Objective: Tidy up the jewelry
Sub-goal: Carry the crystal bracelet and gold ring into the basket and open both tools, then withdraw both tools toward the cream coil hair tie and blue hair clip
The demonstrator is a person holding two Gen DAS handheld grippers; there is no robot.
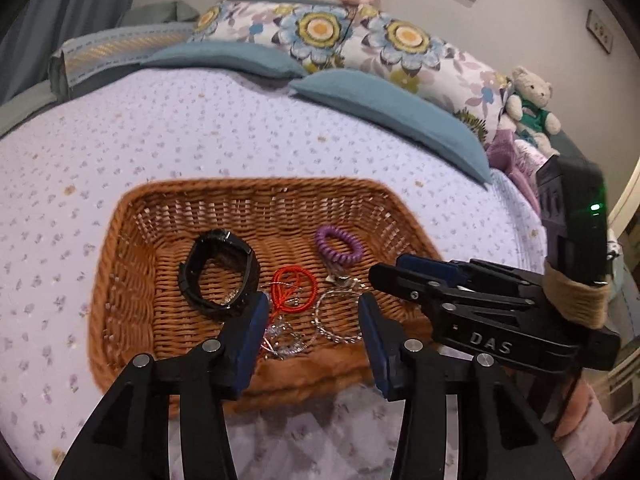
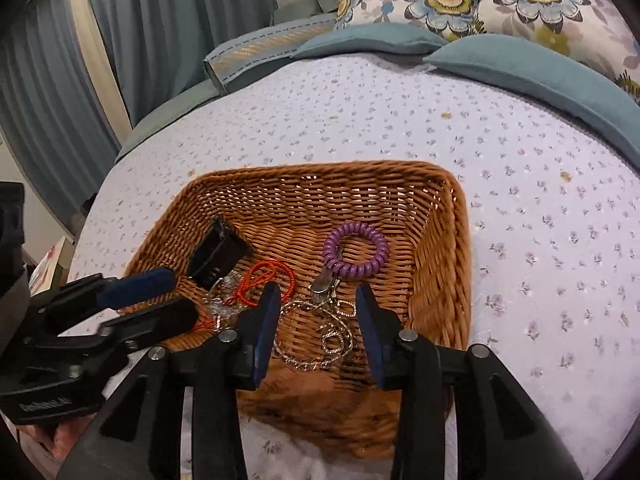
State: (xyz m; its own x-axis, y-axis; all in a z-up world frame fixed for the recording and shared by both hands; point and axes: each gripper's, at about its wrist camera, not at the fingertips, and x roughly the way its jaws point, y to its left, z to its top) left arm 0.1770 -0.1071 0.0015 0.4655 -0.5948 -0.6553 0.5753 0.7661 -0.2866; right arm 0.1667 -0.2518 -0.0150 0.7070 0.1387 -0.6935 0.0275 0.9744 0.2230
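A brown wicker basket (image 1: 240, 186) (image 2: 320, 168) sits on the bed. Inside lie a black watch (image 1: 224, 242) (image 2: 216, 254), a red cord bracelet (image 1: 275, 292) (image 2: 250, 280), a purple coil bracelet (image 1: 338, 258) (image 2: 356, 268) with a metal clip, and silver chains (image 1: 336, 336) (image 2: 332, 338). My left gripper (image 1: 312, 312) (image 2: 180, 294) hovers open above the basket's near left part, over the red cord and chains. My right gripper (image 2: 318, 296) (image 1: 390, 270) stands open beside it, over the clip and chains. Neither grips anything.
The basket rests on a lilac flowered bedspread (image 1: 200, 128). Blue cushions (image 1: 384, 112) and flowered pillows (image 1: 320, 32) line the far side. A teddy bear (image 1: 532, 100) sits at the right, and blue curtains (image 2: 160, 20) hang at the left.
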